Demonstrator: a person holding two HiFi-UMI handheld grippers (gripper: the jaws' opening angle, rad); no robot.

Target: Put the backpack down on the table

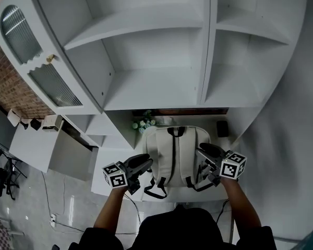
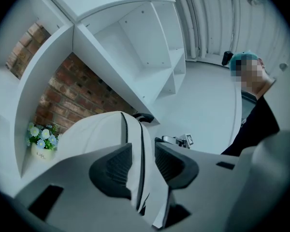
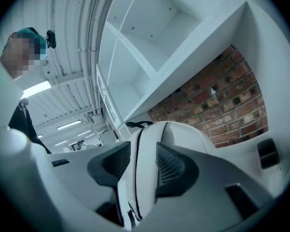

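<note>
- There is one white backpack (image 1: 175,152), two claws, one small pot of flowers (image 1: 143,124) and one table (image 1: 198,121).
- The left claw (image 2: 144,163) has its jaws spread wide, with the backpack's left edge between them, unclamped.
- The right claw (image 3: 142,161) is just as wide, with the backpack's right edge between its jaws.
- The backpack rests on the table between both claws, straps toward the person, just in front of the flowers.

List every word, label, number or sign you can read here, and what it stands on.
"Life": on the white flower pot; small and faint, not certain.
Square coded markers, no letters: on the cubes of the left gripper and right gripper.
No print visible on the backpack.
</note>
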